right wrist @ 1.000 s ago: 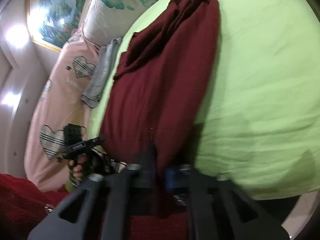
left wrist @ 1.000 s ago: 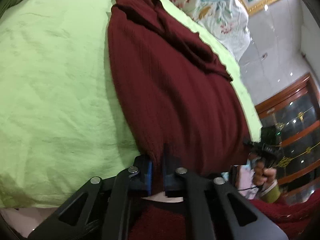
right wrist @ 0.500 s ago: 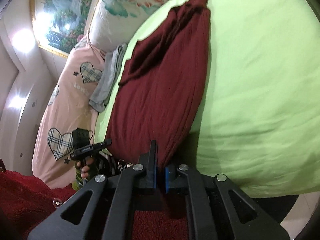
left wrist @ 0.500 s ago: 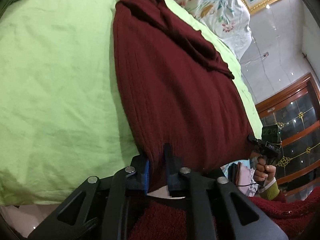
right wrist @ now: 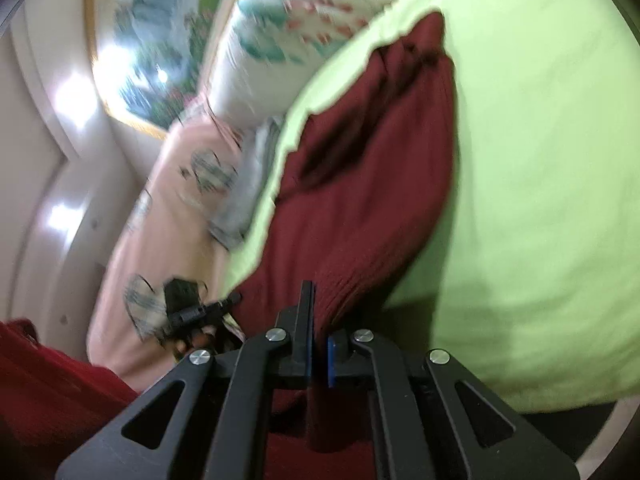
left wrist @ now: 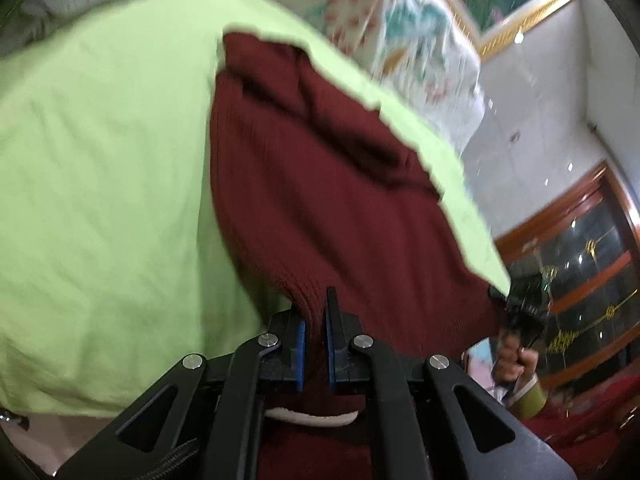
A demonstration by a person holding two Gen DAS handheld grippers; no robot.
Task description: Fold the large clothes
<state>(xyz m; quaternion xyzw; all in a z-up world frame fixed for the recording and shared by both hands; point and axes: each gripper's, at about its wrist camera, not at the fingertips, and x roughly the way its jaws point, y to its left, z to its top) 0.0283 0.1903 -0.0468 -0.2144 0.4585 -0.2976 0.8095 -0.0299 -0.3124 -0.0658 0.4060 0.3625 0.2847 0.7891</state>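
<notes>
Where tongs (left wrist: 316,320) pinch, sweater (left wrist: 320,184) hem hidden, blurred

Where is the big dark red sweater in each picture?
Left wrist view: the dark red sweater fills the middle, its hem pinched in the left tool.
Right wrist view: it runs from the top middle down to the right tool.
Shared landmark: the green bedsheet under it in both.
</notes>
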